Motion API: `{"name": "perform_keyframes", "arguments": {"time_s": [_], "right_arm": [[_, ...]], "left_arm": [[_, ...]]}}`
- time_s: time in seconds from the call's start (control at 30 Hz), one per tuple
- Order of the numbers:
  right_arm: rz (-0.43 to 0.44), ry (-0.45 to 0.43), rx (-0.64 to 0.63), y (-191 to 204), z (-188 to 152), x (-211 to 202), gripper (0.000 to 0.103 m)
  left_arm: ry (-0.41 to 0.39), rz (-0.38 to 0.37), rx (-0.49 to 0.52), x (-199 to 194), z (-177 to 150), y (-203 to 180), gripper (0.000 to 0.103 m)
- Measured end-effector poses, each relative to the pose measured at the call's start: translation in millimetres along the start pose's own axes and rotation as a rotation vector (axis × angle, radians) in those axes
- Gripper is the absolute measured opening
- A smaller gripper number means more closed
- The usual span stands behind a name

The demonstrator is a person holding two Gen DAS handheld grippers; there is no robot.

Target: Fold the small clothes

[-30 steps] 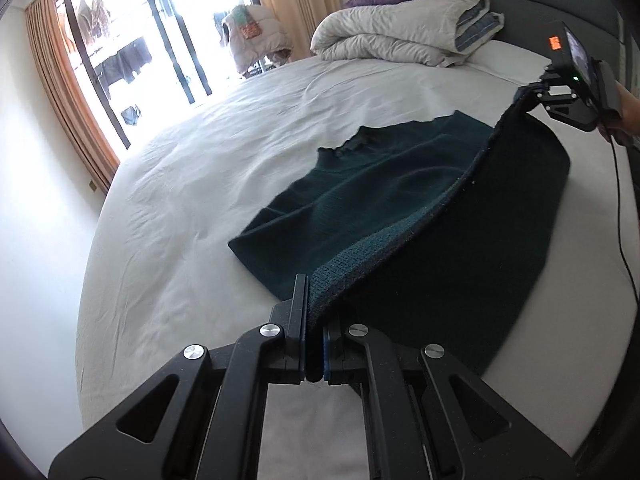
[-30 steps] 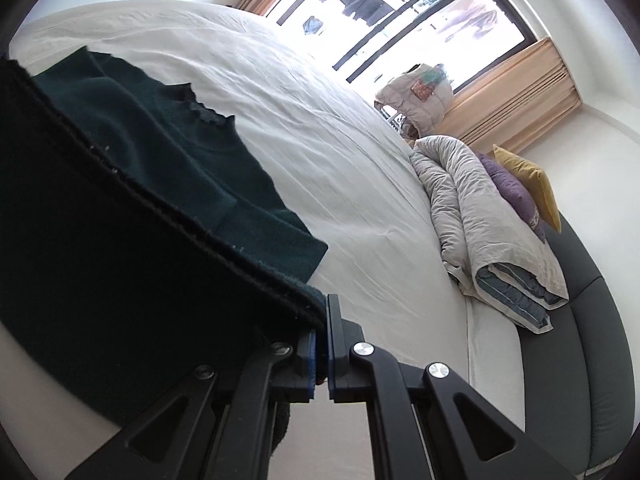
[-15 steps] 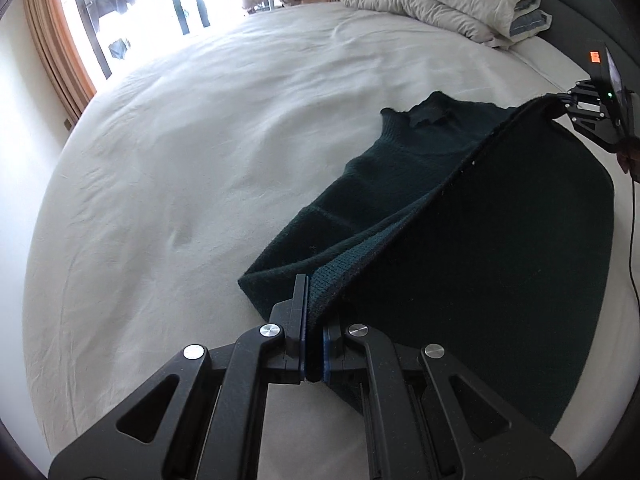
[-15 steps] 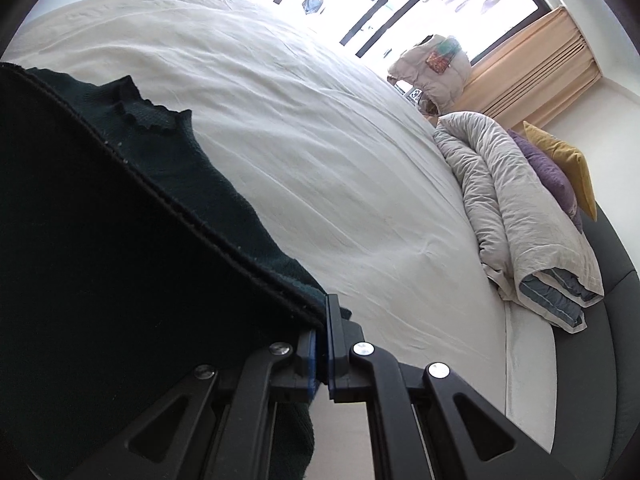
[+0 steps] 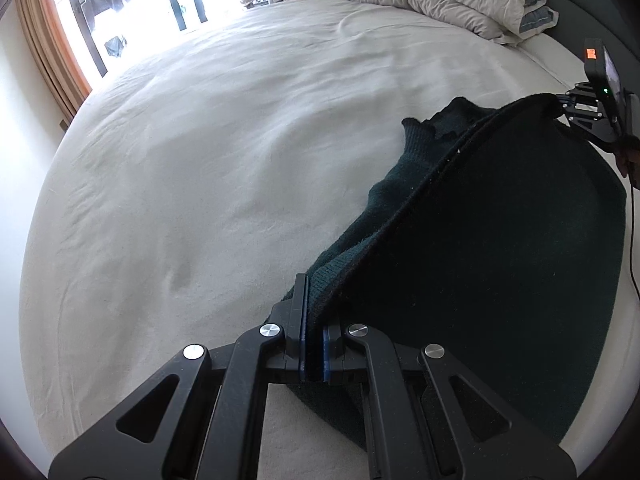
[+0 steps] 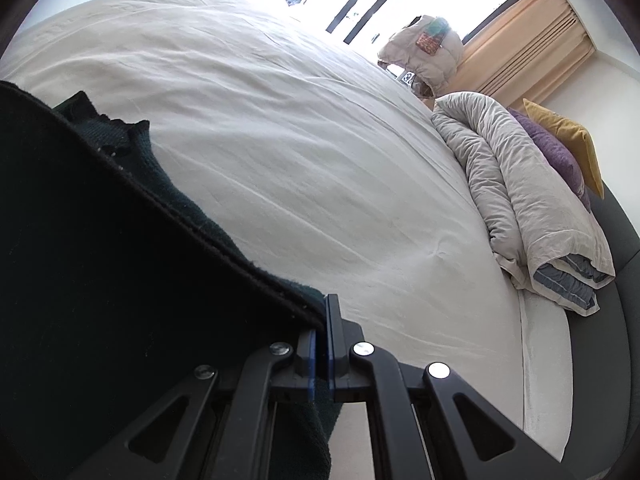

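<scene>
Dark green knitted sweater (image 5: 500, 240) on the white bed (image 5: 240, 140), toward its near right part, hem edge lifted and stretched taut between two grippers, back layer hanging as a dark sheet beneath. Collar (image 5: 436, 120) lying flat on the sheet just past the raised edge, with a strip of the lower layer showing beside it. Left gripper (image 5: 314, 320) clamped tight on one end of the raised hem, knit pinched between the blue pads. Right gripper (image 6: 322, 320) likewise closed on the other end, fabric draped off to its left. In the left view, right gripper (image 5: 562, 100) at the far corner, a bit of a hand behind it. Further off: rolled grey duvet (image 6: 520, 192), purple pillow (image 6: 552, 152), yellow pillow (image 6: 568, 136), orange curtains (image 6: 520, 48), bright window (image 5: 132, 8).
</scene>
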State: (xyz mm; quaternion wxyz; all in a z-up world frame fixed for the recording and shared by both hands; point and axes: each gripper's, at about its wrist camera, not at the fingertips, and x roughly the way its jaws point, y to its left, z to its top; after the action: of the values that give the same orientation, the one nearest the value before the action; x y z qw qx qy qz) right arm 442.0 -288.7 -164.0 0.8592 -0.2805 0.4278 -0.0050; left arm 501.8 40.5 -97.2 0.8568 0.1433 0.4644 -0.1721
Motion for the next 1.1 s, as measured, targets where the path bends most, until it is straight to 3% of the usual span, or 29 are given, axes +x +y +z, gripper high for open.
{"name": "perform_keyframes", "arguments": {"time_s": [0.1, 0.17, 0.23, 0.3, 0.33, 0.37, 0.4, 0.43, 0.47, 0.53, 0.6, 0.7, 0.77, 0.87, 0.97, 1.0, 1.1], "right_arm": [[0.024, 0.028, 0.011, 2, 0, 8, 0.003], [0.017, 0.035, -0.003, 7, 0, 11, 0.003], [0.016, 0.058, 0.007, 9, 1, 18, 0.006], [-0.001, 0.066, 0.037, 8, 3, 24, 0.025], [-0.019, 0.055, 0.060, 4, 5, 23, 0.047], [-0.021, 0.043, 0.099, -1, 7, 22, 0.069], [-0.011, 0.033, 0.146, -7, 8, 20, 0.078], [-0.004, 0.023, 0.192, -14, 7, 17, 0.086], [-0.007, 0.010, 0.233, -20, 5, 14, 0.085], [0.003, 0.006, 0.299, -31, -2, 8, 0.084], [0.004, -0.017, 0.392, -44, -11, -4, 0.075], [0.108, -0.102, 0.563, -62, -23, -27, 0.068], [0.210, -0.141, 0.612, -57, -28, -39, 0.067], [0.332, -0.152, 0.516, -24, -24, -44, 0.065], [0.350, -0.064, 0.473, 0, -28, -25, 0.065], [0.354, -0.038, 0.492, 0, -32, -16, 0.065], [0.352, -0.019, 0.658, -27, -59, 9, 0.063]], "left_arm": [[0.004, -0.018, -0.025, -2, -3, 4, 0.004], [0.045, -0.061, -0.064, 2, -2, 11, 0.008], [0.068, -0.056, -0.089, 8, -1, 15, 0.009], [0.065, -0.049, -0.102, 7, -1, 15, 0.013], [0.066, -0.027, -0.102, 6, -2, 15, 0.018], [0.071, 0.011, -0.103, 4, -5, 14, 0.034], [0.074, 0.050, -0.108, 1, -9, 15, 0.061], [0.068, 0.080, -0.116, -3, -14, 17, 0.072], [0.055, 0.106, -0.120, -9, -20, 19, 0.079], [0.048, 0.171, -0.120, -19, -27, 20, 0.079], [-0.011, 0.248, -0.134, -36, -28, 19, 0.079], [-0.123, 0.190, -0.148, -63, -20, -2, 0.079], [-0.154, 0.171, -0.076, -67, -13, -34, 0.079], [-0.135, 0.168, -0.018, -49, -12, -69, 0.079], [-0.017, 0.154, -0.020, -12, -31, -82, 0.065], [0.000, 0.155, -0.021, -4, -41, -85, 0.065], [-0.054, 0.173, -0.045, -10, -60, -86, 0.065]]}}
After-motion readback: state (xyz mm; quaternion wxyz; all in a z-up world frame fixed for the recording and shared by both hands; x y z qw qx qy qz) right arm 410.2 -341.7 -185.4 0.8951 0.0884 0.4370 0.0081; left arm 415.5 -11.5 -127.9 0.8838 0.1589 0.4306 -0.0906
